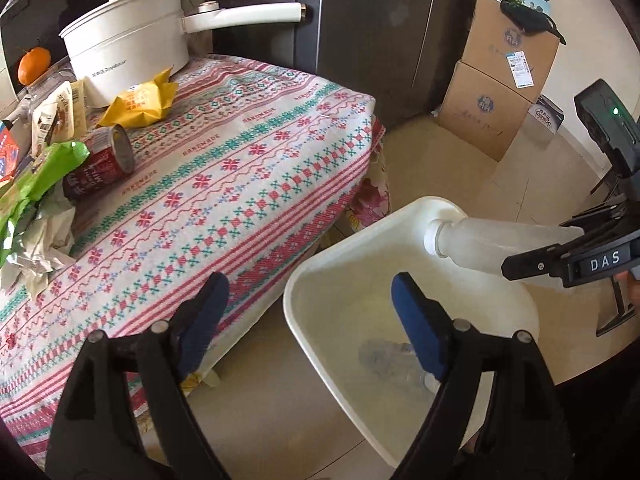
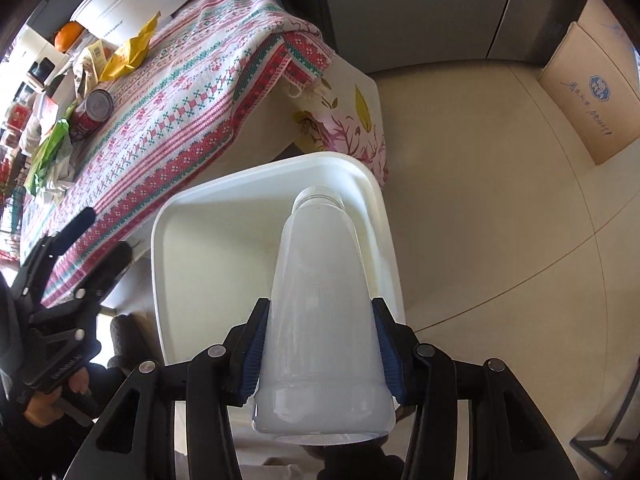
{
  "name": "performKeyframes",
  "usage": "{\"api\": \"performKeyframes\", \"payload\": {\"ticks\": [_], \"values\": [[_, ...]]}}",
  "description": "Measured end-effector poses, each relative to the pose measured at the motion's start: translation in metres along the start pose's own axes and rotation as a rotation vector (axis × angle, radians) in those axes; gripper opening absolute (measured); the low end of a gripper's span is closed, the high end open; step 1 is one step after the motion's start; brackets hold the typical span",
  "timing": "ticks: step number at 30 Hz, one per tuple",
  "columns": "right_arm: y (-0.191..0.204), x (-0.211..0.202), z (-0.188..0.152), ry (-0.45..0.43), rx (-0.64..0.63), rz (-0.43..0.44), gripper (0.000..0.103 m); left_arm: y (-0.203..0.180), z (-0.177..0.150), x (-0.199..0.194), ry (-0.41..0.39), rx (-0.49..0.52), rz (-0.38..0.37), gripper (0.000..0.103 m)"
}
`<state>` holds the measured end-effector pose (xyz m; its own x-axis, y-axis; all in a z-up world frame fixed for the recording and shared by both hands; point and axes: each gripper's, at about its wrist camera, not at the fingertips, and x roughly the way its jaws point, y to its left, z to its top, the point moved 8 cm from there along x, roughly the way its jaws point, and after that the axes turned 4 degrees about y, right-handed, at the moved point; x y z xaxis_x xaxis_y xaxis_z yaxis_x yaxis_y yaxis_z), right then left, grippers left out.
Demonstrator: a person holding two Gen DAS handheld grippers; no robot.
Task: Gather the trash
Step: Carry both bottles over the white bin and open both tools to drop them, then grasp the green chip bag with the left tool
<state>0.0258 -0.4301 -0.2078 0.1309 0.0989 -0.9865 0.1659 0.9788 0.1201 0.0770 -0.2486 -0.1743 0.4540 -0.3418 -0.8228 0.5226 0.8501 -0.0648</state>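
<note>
- Right gripper [image 2: 320, 344] of mine pinches a cloudy plastic bottle [image 2: 320, 320] between its blue pads [image 2: 256, 344], one pad on each side of the bottle's lower body.
- That bottle hangs above the white bin [image 2: 180, 216], neck end pointing forward over the bin's far rim; from the left wrist view its white cap end sits near the bin's far corner.
- My left gripper [image 1: 308, 320] is spread wide and holds nothing, one finger above the tablecloth's edge, the other above the bin.
- Something clear and crumpled lies at the bottom of the bin [image 1: 384, 356]; I cannot tell what it is.
- On the patterned tablecloth [image 1: 248, 168] more trash waits: a red can [image 1: 102, 168] on its side, a yellow wrapper [image 1: 140, 102], a green wrapper [image 1: 36, 184] and crumpled paper [image 1: 40, 248].
- Behind them stand a white pot [image 1: 128, 48] and an orange [image 1: 34, 66].
- Cardboard boxes [image 1: 496, 76] are stacked on the floor across from the table.
</note>
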Motion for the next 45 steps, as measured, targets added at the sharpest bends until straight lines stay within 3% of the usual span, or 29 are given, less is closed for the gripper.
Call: {"api": "performKeyframes", "payload": {"ticks": [11,13,15,29,36,45], "values": [[0.016,0.004,0.009,0.017,0.000,-0.006,0.052,0.030,0.002,-0.030,-0.024,-0.002,0.063,0.097],[0.019,0.000,0.011,0.004,-0.003,-0.009,0.068,0.034,0.002,-0.036,-0.029,0.006,0.083,0.097],[0.023,-0.007,0.015,-0.023,-0.013,-0.022,0.074,0.039,0.001,-0.040,-0.030,0.010,0.095,0.098],[0.065,-0.042,0.037,-0.143,-0.079,-0.009,0.077,0.101,-0.005,-0.064,0.025,-0.078,0.134,0.098],[0.093,-0.057,0.050,-0.202,-0.108,0.005,0.081,0.159,-0.001,-0.079,0.045,-0.162,0.179,0.098],[0.130,-0.059,0.072,-0.216,-0.152,0.014,0.081,0.228,0.002,-0.091,0.065,-0.371,0.124,0.098]]}}
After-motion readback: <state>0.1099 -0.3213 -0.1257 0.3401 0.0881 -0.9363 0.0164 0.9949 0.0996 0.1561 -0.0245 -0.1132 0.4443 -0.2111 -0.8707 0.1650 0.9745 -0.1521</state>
